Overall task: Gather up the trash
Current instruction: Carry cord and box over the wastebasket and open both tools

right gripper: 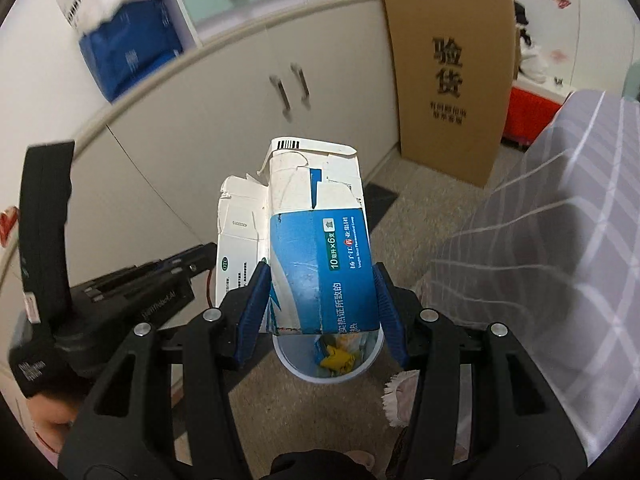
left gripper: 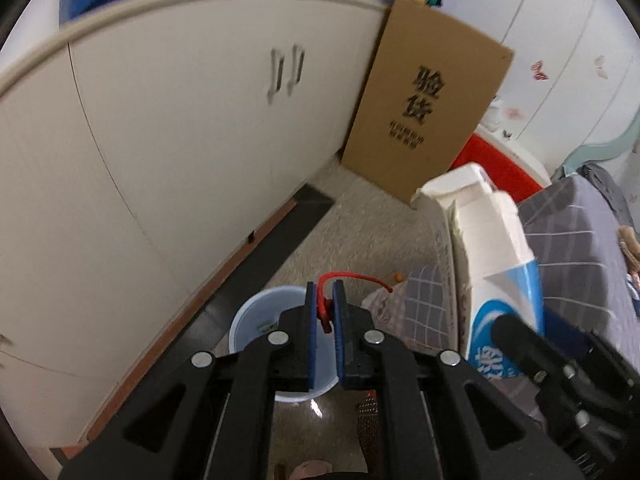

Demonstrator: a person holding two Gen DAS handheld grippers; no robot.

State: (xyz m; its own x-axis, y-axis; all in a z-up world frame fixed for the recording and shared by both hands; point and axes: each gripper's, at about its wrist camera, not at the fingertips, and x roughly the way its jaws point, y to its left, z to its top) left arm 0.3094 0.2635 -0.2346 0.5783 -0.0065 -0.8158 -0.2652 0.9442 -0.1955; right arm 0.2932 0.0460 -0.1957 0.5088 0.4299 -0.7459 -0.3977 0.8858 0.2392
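Two pieces of trash are hanging over the small white bin (right gripper: 328,364), which is standing on the speckled floor between the cabinet (left gripper: 180,128) and the bed with the grey checked cover (right gripper: 560,220).

Larger of the two, the blue-and-white medicine carton (right gripper: 320,256) is sitting directly above the bin's mouth, its torn flaps pointing away from the bin. The right gripper (right gripper: 320,304) is clamping it across its lower half, one blue pad on each side wall, jaws about half spread. It is looking light and hollow, with thin card already creased and ripped at the top, so a hard squeeze would probably crush it; the flat side walls near the intact end are the sound place to hold.

Smaller, the red cord (left gripper: 348,280) is arching out just above the bin's rim. The left gripper (left gripper: 324,312) is pinching it with jaws nearly closed. It is thin, limp and likely to slip or snag on a pad, so a bunched part is the best purchase.

Inside the bin, yellow scraps (right gripper: 336,358) are already lying.
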